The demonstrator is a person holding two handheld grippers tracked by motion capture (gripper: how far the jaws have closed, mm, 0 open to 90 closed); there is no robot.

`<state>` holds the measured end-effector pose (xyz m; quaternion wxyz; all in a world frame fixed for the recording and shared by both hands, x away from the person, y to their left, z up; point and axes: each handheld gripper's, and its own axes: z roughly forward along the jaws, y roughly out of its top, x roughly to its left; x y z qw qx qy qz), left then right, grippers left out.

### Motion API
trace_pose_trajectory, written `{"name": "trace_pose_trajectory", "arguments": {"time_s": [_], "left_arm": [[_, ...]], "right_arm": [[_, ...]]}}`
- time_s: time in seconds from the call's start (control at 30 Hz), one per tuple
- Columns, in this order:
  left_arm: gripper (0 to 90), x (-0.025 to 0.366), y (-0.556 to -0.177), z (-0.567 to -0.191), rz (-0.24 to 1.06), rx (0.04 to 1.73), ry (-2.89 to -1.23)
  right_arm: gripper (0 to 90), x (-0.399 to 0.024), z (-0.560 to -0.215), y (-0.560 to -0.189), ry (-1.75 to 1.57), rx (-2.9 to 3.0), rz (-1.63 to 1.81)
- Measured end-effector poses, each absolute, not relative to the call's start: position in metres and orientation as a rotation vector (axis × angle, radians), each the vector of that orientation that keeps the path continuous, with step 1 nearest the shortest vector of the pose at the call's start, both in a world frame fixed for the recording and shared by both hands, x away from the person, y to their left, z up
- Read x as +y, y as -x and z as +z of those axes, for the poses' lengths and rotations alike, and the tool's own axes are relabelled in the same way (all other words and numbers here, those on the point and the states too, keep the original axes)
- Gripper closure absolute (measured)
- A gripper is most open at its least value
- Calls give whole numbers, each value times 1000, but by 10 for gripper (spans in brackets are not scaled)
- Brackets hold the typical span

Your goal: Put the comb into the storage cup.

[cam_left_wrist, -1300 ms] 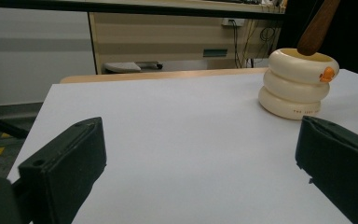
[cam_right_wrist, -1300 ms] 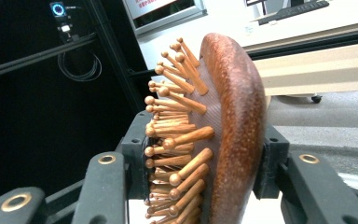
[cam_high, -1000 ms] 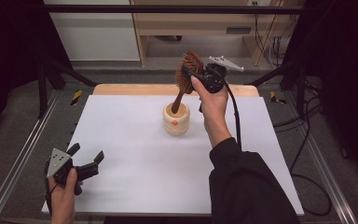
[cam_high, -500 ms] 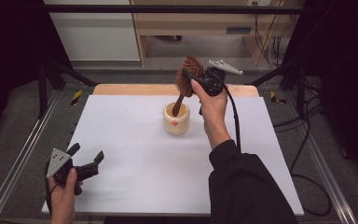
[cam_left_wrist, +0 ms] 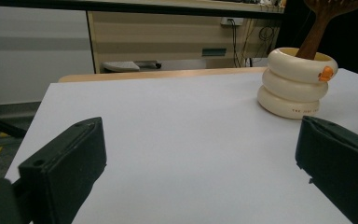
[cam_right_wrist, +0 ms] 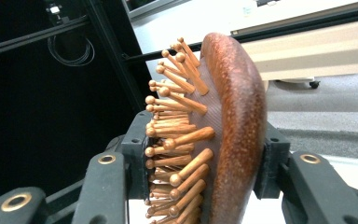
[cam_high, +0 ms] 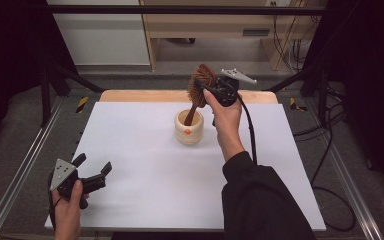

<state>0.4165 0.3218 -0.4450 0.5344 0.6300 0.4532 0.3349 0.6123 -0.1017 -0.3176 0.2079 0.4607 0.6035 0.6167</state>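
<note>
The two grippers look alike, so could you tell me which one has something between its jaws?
The right gripper, raised above the cream cup, is clamped on the wooden hairbrush by its head. The left gripper, near the table's front corner, stands open.

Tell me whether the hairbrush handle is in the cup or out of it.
In. The hairbrush leans with its handle end inside the cup; the right claw grips its head above the rim.

I see a reddish-brown wooden hairbrush (cam_right_wrist: 235,126) with lighter tan round-tipped wooden pins. The cream, three-ringed ceramic holder (cam_left_wrist: 296,84) carries a small orange mark on its top ring. The flat table sheet (cam_high: 145,165) is plain white; both grippers' jaws are black.
</note>
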Motion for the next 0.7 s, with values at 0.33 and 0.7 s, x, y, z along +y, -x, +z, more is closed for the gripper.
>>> {"name": "trace_pose_trajectory", "arguments": {"time_s": [0.33, 0.7], "left_arm": [[18, 321, -417, -445, 795, 1081, -1503], [18, 321, -417, -445, 794, 1076, -1503]], "right_arm": [[507, -102, -332, -616, -1310, 1684, 1715], [506, -99, -342, -618, -1326, 1688, 1717]]}}
